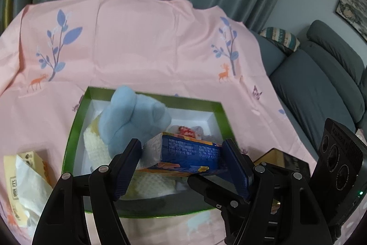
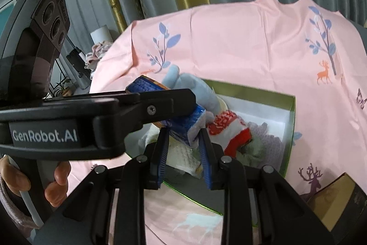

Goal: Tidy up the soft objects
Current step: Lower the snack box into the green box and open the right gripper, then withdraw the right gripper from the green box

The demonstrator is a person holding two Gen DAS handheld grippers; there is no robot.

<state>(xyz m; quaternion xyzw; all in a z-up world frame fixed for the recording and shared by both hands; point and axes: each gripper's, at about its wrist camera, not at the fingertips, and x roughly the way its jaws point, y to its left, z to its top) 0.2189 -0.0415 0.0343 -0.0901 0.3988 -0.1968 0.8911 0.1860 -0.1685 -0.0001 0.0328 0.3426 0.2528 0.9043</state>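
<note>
A green box with a white inside lies on the pink tablecloth. It holds a light blue plush toy, a cream knitted piece, a red and white knitted piece and a pale lilac one. My left gripper is shut on a blue tissue pack and holds it over the box. My right gripper stands around the pack's white end, jaws close to it.
A yellow tissue box with a tissue sticking out lies at the left on the pink cloth. A dark gold-edged box lies at the right. A grey sofa stands to the right, curtains behind.
</note>
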